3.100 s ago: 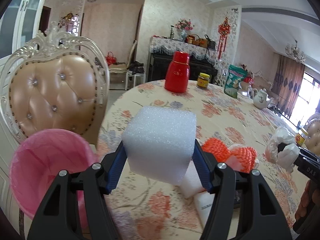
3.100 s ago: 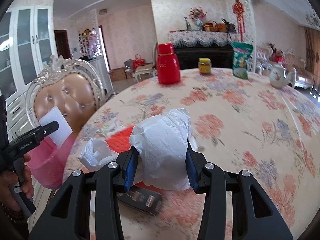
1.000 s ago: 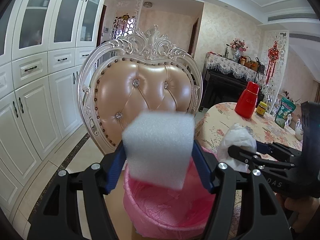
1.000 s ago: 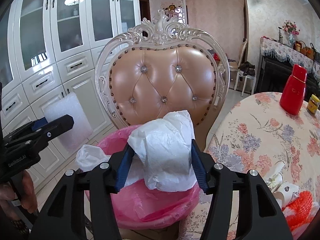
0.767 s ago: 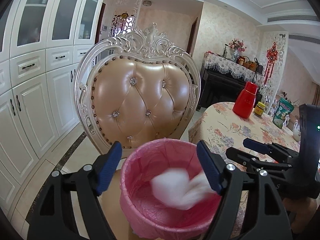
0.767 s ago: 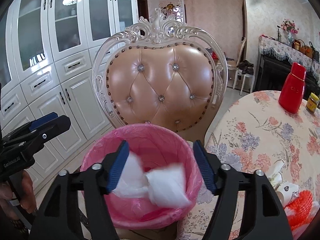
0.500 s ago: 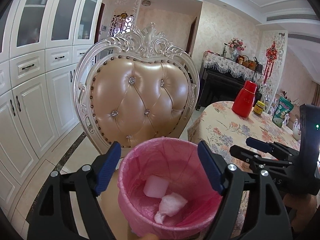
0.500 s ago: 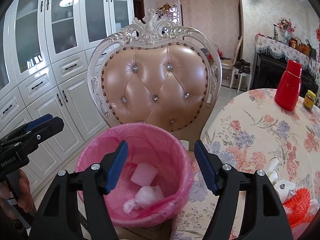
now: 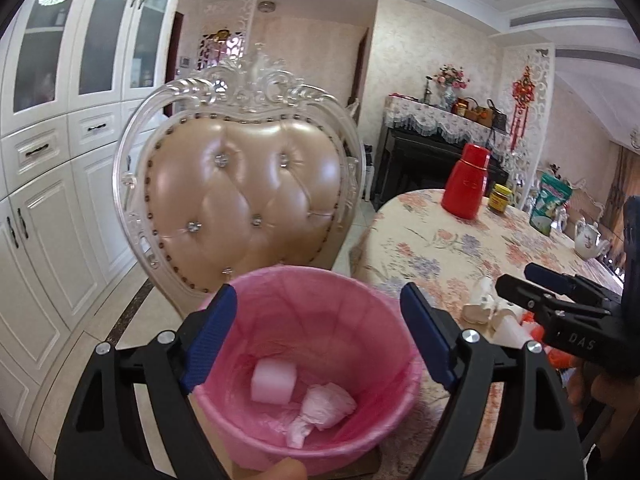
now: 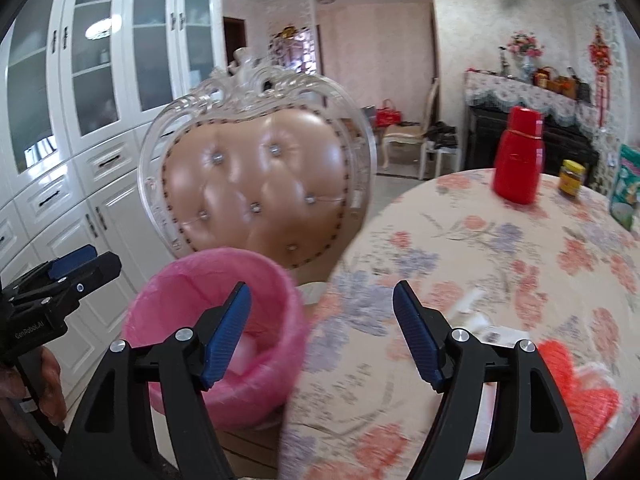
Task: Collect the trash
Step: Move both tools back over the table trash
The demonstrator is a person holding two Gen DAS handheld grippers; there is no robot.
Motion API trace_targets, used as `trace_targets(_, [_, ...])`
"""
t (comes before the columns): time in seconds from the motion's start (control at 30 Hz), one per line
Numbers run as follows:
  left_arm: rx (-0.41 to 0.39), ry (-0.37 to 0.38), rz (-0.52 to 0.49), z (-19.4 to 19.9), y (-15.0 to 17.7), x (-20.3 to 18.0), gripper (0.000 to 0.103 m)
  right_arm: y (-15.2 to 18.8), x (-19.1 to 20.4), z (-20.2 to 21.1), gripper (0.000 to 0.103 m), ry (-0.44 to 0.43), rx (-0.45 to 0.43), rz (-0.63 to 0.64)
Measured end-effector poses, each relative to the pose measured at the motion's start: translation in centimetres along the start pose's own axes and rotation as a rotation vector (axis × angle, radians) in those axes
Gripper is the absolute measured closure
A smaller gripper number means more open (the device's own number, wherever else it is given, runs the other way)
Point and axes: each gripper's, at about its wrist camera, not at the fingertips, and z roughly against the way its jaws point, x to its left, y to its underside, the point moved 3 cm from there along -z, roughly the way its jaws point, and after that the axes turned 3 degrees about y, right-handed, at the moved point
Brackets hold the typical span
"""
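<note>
Pink-lined bin [image 9: 320, 300] beside table; white foam block [image 9: 273, 376], crumpled white bag [image 9: 328, 402] at its bottom

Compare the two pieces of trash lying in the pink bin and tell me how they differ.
The foam block is a neat cube with flat faces; the crumpled plastic bag is a wrinkled, shapeless wad. The foam block looks stiff and holds its edges, while the bag trails a loose tail. The block lies further back in the bin, the bag nearer its front. Both are whitish and rest on the bin's pink liner, free of either tongs.

Motion blur is smearing the floral tablecloth [image 10: 500, 264] and red mesh [image 10: 576, 384] at four o'clock (right wrist view); the frame edge is cropping the mesh.
</note>
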Motion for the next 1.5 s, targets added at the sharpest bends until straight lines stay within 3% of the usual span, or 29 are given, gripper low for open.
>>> trace_targets(0.8, [0.093, 0.196, -0.140, -2.5, 4.1, -15.8, 0.020, 7.0, -15.9, 8.3, 0.028, 0.226, -0.010, -0.191])
trace_targets(1.17, [0.173, 0.261, -0.198, -4.1, 7.7, -22.5, 0.020, 10.6, -21.1, 11.0, 0.026, 0.267, 0.006, -0.260])
trace_targets(1.5, [0.240, 0.264, -0.225, -5.3, 10.4, -25.6, 0.020, 12.9, -24.0, 12.2, 0.026, 0.273, 0.020, -0.300])
